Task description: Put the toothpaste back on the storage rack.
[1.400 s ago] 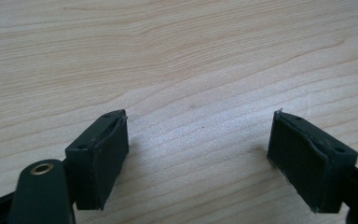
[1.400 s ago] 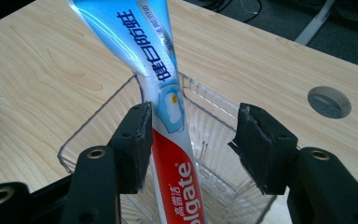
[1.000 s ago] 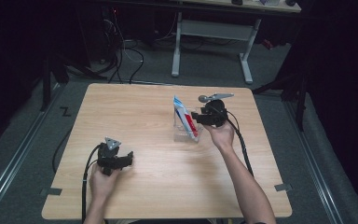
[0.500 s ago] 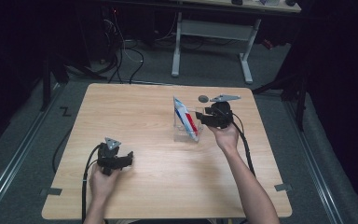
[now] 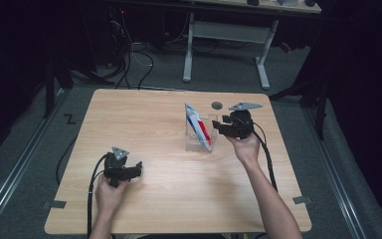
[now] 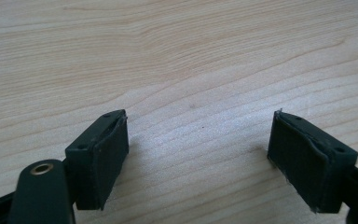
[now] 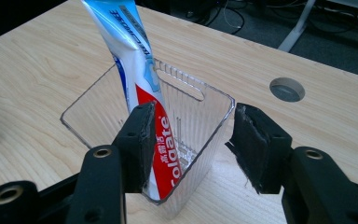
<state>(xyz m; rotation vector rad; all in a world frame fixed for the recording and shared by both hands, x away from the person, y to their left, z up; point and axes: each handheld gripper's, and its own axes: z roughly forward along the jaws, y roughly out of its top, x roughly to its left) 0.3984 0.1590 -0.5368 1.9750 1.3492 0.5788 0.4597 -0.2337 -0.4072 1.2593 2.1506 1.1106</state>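
Toothpaste tube [image 7: 144, 93]: white body with a light blue upper band, a dark blue edge stripe, and a red lower panel bearing white lettering. Container [image 7: 200, 121]: clear, colourless, finely ribbed walls. Desk [image 5: 154, 124]: pale wood with wavy grain lines. Right tool [image 7: 191, 144]: matte black.

Left gripper [image 6: 198, 161] w/ both black jaws spread wide, nothing btwn them, just bare wood table [image 6: 177, 56] underneath.

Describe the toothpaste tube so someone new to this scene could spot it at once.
On the wooden table, look right of centre for a clear plastic bin near the right gripper. The toothpaste tube stands tilted inside it, poking above the rim. It is the only red, white and blue thing there.
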